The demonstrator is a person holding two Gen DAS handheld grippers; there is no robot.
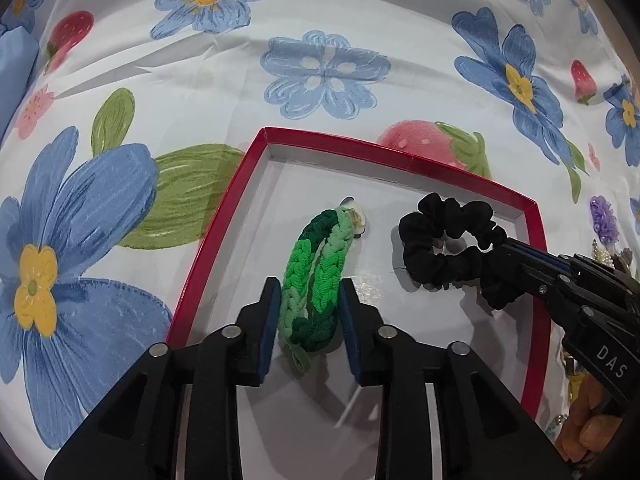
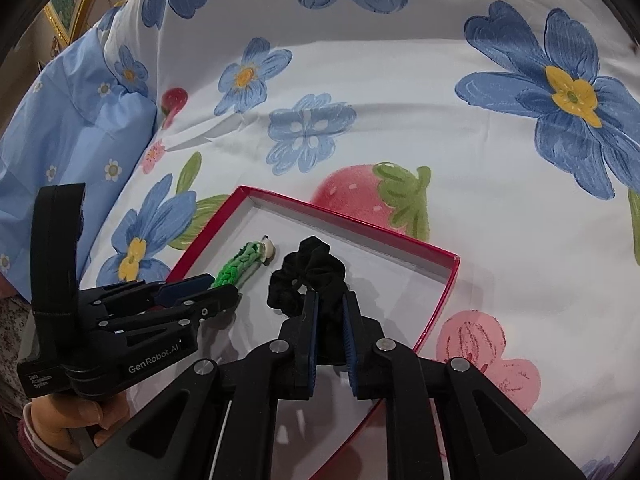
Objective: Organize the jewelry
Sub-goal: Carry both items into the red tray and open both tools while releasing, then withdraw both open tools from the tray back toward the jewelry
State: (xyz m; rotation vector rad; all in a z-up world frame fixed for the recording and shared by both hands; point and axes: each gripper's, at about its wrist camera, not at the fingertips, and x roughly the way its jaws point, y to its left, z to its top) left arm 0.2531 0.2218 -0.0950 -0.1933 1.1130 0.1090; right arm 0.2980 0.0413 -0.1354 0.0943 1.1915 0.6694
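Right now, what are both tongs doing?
Left tongs shut on green hair tie. Right tongs shut on black scrunchie. Both over red box. Nothing blocking.

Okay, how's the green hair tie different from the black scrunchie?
The green braided hair tie is shaded light to dark, squeezed into a narrow loop; the black scrunchie is plain, ruffled, rounder. The left gripper pinches the green, the right gripper the black. Both are inside the red box.

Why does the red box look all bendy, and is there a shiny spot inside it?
Left wrist view: the fisheye lens curves the red box edges, and a pale glare patch sits on its white floor beside the green braided band. Right wrist view: the box bends too, corners go dark, and the black scrunchie casts soft shadows; everything stays fairly sharp.
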